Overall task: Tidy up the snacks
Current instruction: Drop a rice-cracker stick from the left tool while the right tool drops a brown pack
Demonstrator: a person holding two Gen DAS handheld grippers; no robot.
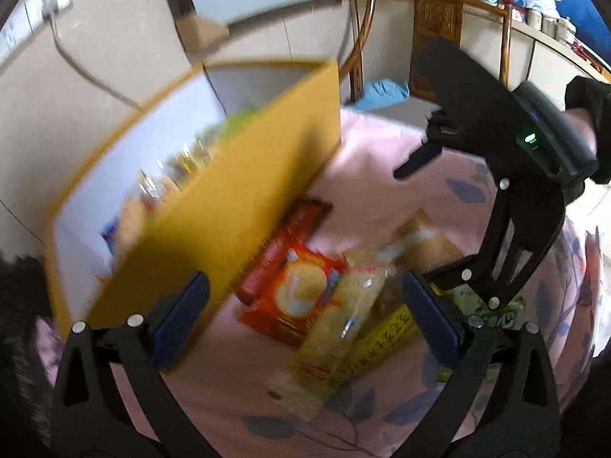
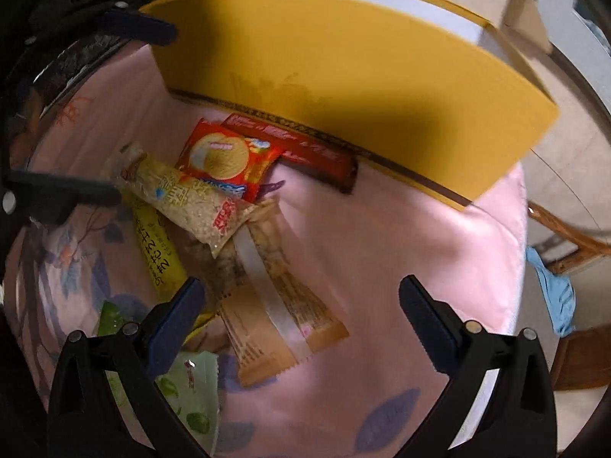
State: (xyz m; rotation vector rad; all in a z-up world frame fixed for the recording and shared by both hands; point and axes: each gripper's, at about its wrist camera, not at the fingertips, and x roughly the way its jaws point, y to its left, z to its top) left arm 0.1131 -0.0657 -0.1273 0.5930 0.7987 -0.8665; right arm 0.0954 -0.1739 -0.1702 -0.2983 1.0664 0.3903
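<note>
A pink floral-printed cloth (image 2: 401, 236) covers the surface, with beige wall panels (image 1: 114, 57) and a wooden chair (image 1: 439, 19) behind. A yellow box (image 2: 343, 76) stands at the cloth's far edge; snack packets (image 2: 229, 191) lie heaped just beside it. The left claw (image 1: 305, 316) and right claw (image 2: 301, 316) gape wide, empty, above the packets.

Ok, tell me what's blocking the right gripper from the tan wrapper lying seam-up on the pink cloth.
Nothing visible blocks it. The right gripper is open and empty, and the tan wrapper lies in plain view between its fingers on the pink cloth. Only the wrapper's far end is tucked under the beige snack pack; the near end lies free.
</note>
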